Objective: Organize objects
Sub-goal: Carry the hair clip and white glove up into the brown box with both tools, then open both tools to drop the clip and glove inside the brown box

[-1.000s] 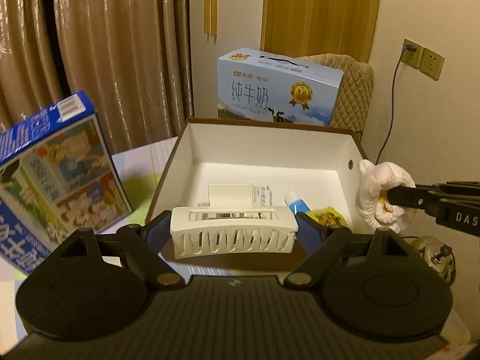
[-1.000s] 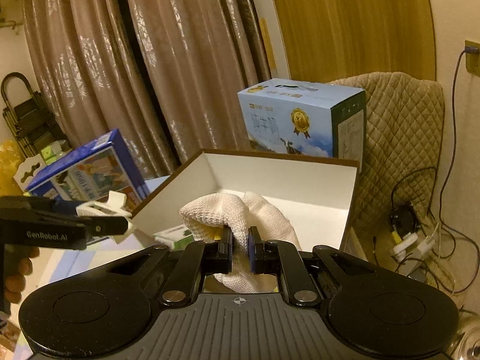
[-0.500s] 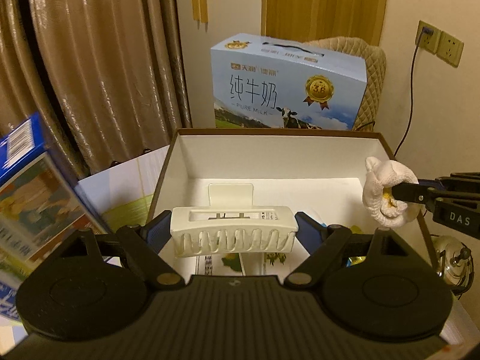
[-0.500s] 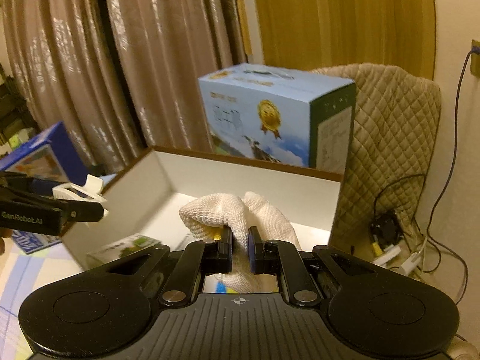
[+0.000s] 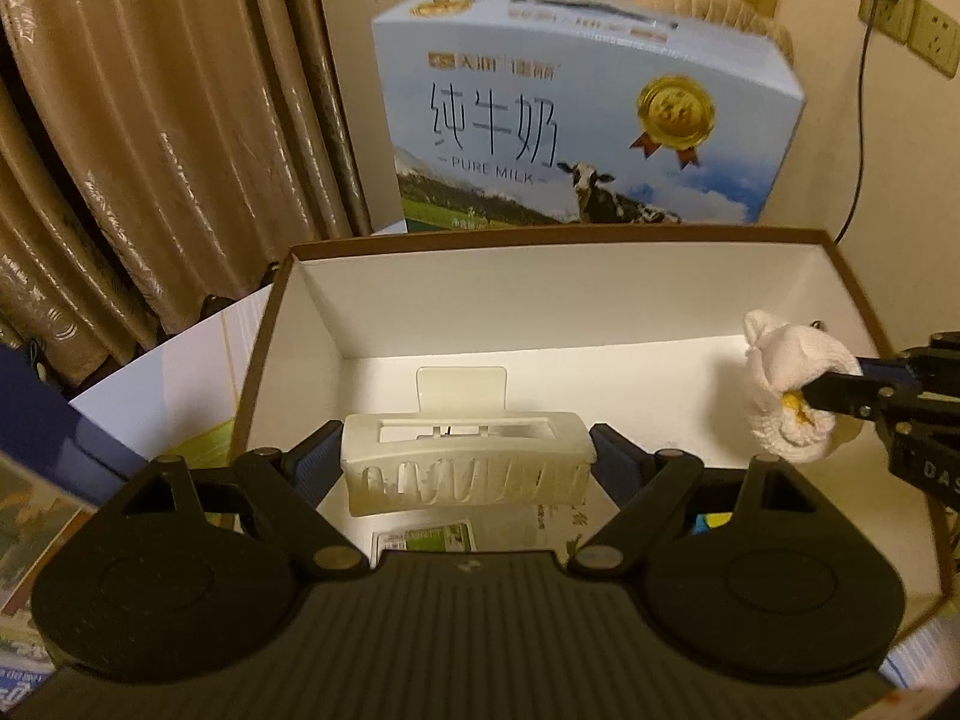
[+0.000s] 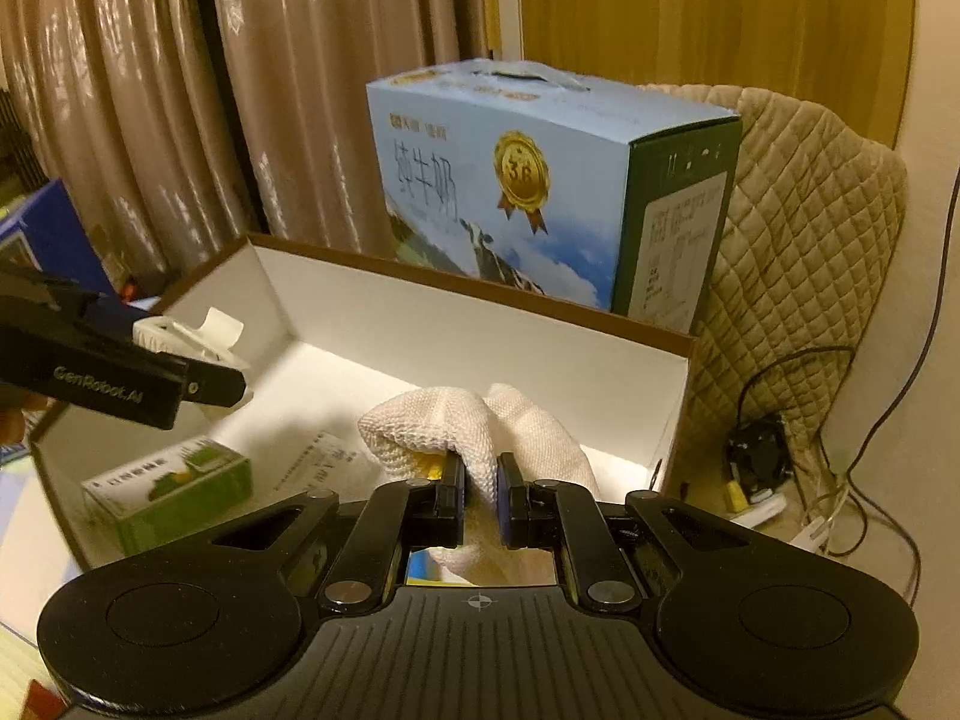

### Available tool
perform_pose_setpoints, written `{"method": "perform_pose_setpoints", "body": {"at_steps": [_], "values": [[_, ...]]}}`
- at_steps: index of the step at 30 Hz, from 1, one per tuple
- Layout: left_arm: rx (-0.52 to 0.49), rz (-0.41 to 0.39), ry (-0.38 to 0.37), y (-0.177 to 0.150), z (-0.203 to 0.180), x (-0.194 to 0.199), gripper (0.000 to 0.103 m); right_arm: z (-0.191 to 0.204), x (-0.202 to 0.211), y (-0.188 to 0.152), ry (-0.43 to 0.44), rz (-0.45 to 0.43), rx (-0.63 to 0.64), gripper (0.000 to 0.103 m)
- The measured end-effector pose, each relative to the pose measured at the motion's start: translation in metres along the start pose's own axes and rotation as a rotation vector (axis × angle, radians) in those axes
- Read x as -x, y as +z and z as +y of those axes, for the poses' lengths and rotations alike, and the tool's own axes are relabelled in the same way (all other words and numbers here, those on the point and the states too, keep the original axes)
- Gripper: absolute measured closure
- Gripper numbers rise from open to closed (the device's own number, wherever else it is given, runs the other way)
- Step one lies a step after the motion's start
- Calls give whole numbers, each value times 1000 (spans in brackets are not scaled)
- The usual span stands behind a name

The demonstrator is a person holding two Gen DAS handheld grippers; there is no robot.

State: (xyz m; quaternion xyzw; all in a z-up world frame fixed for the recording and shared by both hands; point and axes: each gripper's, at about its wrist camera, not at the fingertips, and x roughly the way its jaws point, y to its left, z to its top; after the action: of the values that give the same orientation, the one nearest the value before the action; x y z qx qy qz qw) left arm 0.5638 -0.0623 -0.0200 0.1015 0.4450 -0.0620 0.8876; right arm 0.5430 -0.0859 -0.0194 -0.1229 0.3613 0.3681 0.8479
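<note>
My left gripper (image 5: 467, 467) is shut on a white slotted plastic holder (image 5: 465, 471), held over the open brown box with white inside (image 5: 540, 294). The same holder (image 6: 186, 339) shows at the left of the right wrist view, above the box's left side. My right gripper (image 6: 480, 495) is shut on a white knitted cloth (image 6: 456, 432) with a bit of yellow in it, hanging inside the box (image 6: 480, 330). In the left wrist view that cloth (image 5: 786, 402) hangs by the box's right wall.
Inside the box lie a small green carton (image 6: 174, 480) and printed paper (image 6: 324, 462). A blue milk carton (image 5: 582, 114) stands behind the box, in front of a quilted chair (image 6: 804, 228). A dark blue box (image 5: 36, 480) stands left; cables and a wall socket (image 5: 906, 18) are right.
Both grippers have moved forward and over the box, with the holder and the cloth still held. The milk carton looms larger and the dark blue box has slid off to the left.
</note>
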Motion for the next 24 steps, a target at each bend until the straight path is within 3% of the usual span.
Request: {"method": "perform_pose_setpoints", "body": {"at_steps": [11, 24], "values": [[6, 56, -9, 6, -1, -39, 19, -8, -14, 5, -17, 5, -24, 96], [20, 40, -22, 3, 19, -17, 18, -10, -22, 12, -15, 24, -71, 96]]}}
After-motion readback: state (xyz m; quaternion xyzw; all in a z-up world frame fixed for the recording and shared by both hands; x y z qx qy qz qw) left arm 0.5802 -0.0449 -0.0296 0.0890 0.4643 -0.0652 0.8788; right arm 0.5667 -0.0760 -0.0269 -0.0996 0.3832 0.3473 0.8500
